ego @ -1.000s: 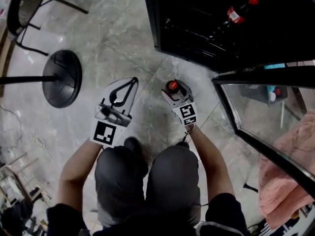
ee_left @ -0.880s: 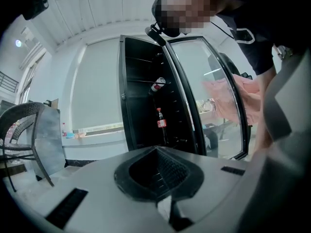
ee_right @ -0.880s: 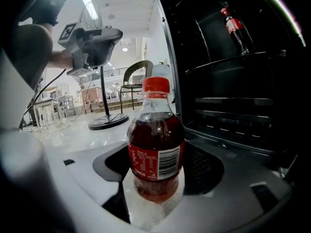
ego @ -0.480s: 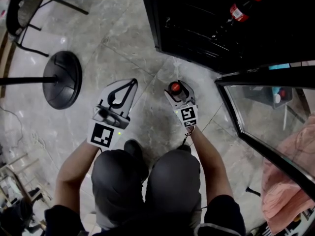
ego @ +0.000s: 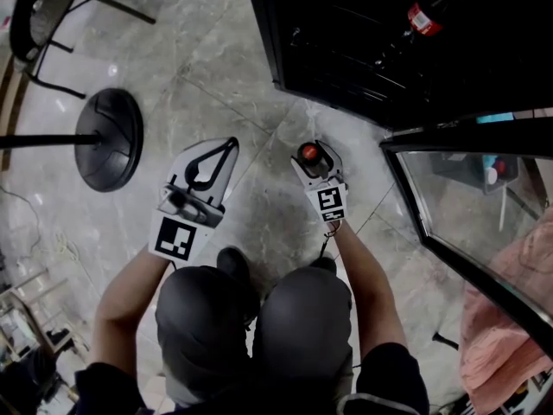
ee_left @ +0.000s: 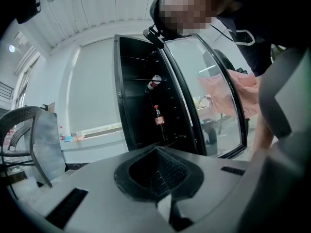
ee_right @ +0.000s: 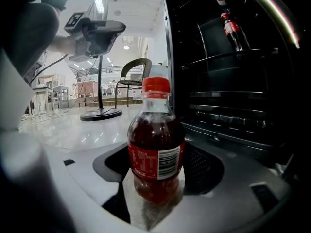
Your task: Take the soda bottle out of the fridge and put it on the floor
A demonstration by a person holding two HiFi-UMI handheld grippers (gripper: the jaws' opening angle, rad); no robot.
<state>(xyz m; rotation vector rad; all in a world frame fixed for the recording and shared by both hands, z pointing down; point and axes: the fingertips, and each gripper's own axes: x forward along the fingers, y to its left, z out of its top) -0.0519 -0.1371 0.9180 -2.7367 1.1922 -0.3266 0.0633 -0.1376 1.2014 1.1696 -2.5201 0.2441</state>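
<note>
Near the grey marble floor (ego: 216,76) we hold the red-capped plastic soda bottle (ee_right: 155,149) mid-label in right gripper (ego: 315,150) fingers, likely stiff, slick, lightish; left gripper (ego: 232,143) fingers together.

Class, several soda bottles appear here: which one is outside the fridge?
The soda bottle gripped in the right tongs; the other bottles sit inside the fridge.

Your right gripper (ego: 316,154) sinks a little toward the floor (ego: 216,76), carrying the bottle (ee_right: 155,144) down. The fridge bottle (ego: 432,11) drifts toward the view's top right.
</note>
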